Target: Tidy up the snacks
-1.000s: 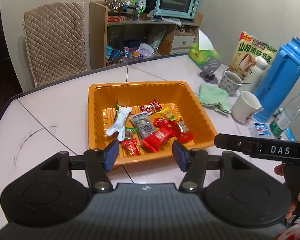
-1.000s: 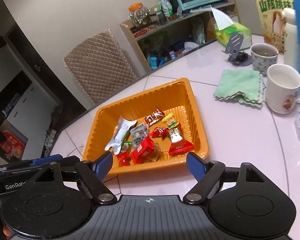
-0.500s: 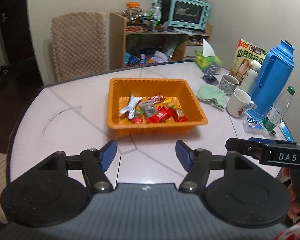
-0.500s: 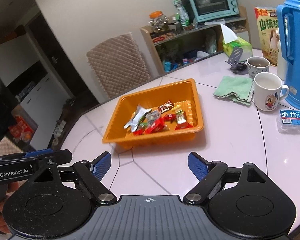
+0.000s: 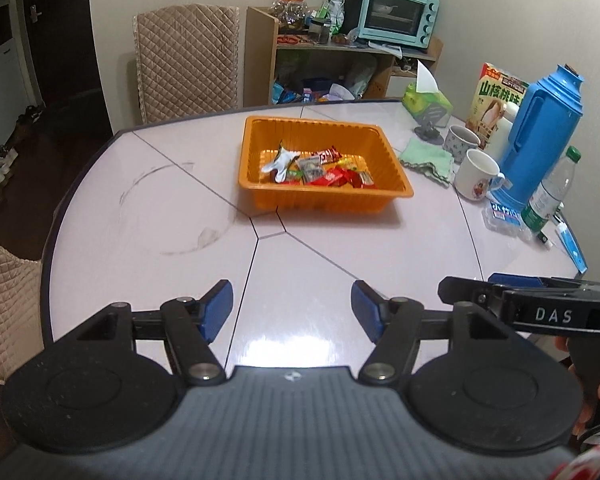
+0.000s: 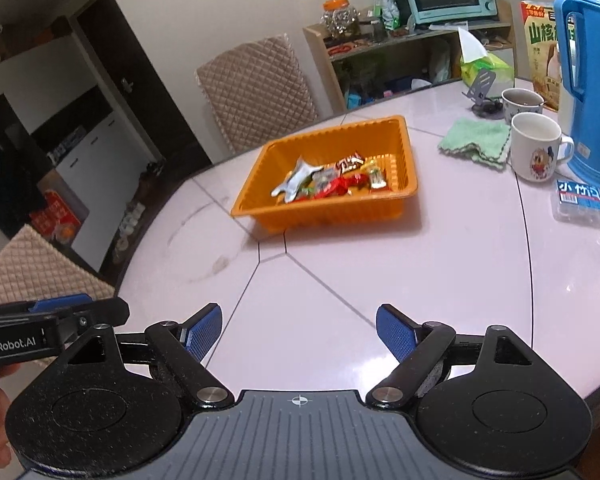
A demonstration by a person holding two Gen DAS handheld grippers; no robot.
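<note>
The orange tray (image 5: 324,196) stands on the pale counter (image 5: 148,208), around the middle of it, and serves here as the landmark. Left of the tray the counter is bare apart from a faint ring-shaped scuff (image 5: 168,208). Inside the tray the snacks (image 5: 320,170) lie in a loose heap against its near wall: a torn silver-white wrapper (image 5: 282,160) at the left end, red and green packets to the right of it. Beyond the tray stands a chair with a quilted beige cover (image 5: 186,60), and further right a wooden shelf carrying a mint toaster oven (image 5: 396,14).

Right of the tray lies a folded green cloth (image 5: 428,158), then a white mug (image 5: 478,174) with a patterned mug (image 5: 460,138) behind it, and right of those a tall blue thermos (image 5: 540,132) and a clear bottle with a green cap (image 5: 550,194).

Both grippers are well short of the tray, over the near part of the counter. The left gripper (image 5: 292,306) has its blue pads apart with nothing between them; its jaws have just been opening. The right gripper (image 6: 300,332) is spread wider, also holding nothing. In the right wrist view the left gripper's body shows at the lower left edge, side by side with the right one.
</note>
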